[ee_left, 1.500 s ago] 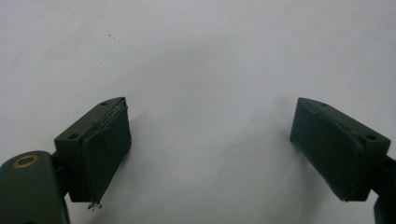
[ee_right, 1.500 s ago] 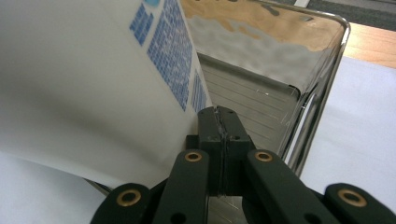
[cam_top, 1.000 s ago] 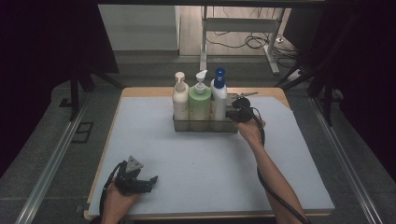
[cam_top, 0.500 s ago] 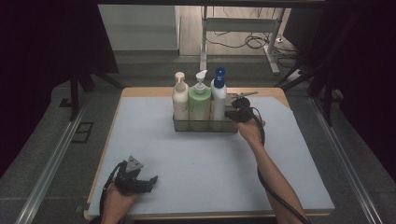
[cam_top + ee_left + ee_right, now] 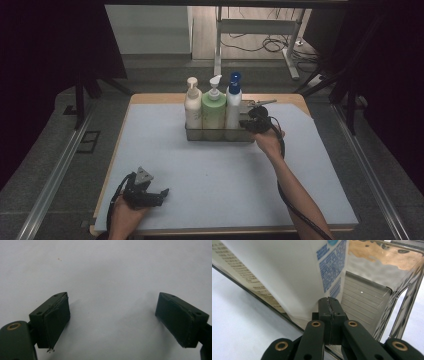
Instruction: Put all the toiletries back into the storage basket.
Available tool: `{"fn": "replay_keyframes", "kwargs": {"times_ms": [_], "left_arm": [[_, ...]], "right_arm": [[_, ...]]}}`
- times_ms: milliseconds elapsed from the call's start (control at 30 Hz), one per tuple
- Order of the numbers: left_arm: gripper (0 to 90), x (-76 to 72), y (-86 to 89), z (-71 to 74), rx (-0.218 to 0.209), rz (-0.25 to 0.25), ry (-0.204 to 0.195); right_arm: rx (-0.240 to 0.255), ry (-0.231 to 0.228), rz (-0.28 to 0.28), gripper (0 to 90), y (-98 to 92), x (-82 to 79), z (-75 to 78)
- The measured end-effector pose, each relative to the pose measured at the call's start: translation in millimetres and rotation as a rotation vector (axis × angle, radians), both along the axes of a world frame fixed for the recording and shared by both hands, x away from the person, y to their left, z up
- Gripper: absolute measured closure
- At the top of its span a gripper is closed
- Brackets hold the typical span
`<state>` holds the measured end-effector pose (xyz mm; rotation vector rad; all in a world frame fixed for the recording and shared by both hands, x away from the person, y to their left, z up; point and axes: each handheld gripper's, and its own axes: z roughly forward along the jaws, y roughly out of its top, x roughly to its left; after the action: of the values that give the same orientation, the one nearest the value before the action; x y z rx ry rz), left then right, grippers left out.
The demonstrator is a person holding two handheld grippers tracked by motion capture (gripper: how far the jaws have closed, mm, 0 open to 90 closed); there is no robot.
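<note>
Dim room light leaves the high view's edges almost black, while the pale table mat (image 5: 215,165) stays evenly lit. The gripper views are bright, soft-shadowed and blurred up close; the metal caddy (image 5: 402,277) shows mottled glare.

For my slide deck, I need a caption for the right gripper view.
Right gripper, jaws shut on the clear caddy's wall, beside the white bottle.

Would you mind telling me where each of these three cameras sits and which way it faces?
High view: above the person's side, looking forward and down on the table; both forearms, left gripper, right gripper.
Left gripper view: on the left gripper, facing the mat; open jaws.
Right gripper view: on the right gripper, facing the white bottle in the clear caddy; jaws shut.
Shared: the high view also shows white bottle and caddy.
</note>
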<state>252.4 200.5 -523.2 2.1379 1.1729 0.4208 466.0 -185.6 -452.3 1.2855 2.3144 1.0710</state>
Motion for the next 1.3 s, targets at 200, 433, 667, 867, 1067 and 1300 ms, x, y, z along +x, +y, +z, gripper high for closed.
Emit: {"fn": "replay_keyframes", "kwargs": {"times_ms": [200, 433, 667, 867, 1067, 1300], "left_arm": [[12.2, 0.0, 0.0, 0.0, 0.0, 0.0, 0.0], [12.2, -0.1, 0.1, 0.0, 0.0, 0.0, -0.001], [12.2, -0.1, 0.0, 0.0, 0.0, 0.0, 0.0], [12.2, -0.1, 0.0, 0.0, 0.0, 0.0, -0.001], [12.2, -0.1, 0.0, 0.0, 0.0, 0.0, -0.001], [12.2, -0.1, 0.0, -0.1, 0.0, 0.0, -0.001]], "right_arm": [[-0.002, 0.001, 0.003, 86.1, -0.6, -0.4, -0.3], [-0.044, -0.045, -0.015, 68.1, -5.2, -3.7, 3.8], [-0.058, -0.08, -0.013, 49.3, -13.5, -9.8, 10.5], [-0.044, -0.096, 0.007, 40.3, -19.8, -15.9, 15.2], [-0.035, -0.109, 0.043, 31.1, -20.7, -24.9, 19.5], [-0.062, -0.13, 0.08, 18.4, -21.0, -36.1, 22.1]]}}
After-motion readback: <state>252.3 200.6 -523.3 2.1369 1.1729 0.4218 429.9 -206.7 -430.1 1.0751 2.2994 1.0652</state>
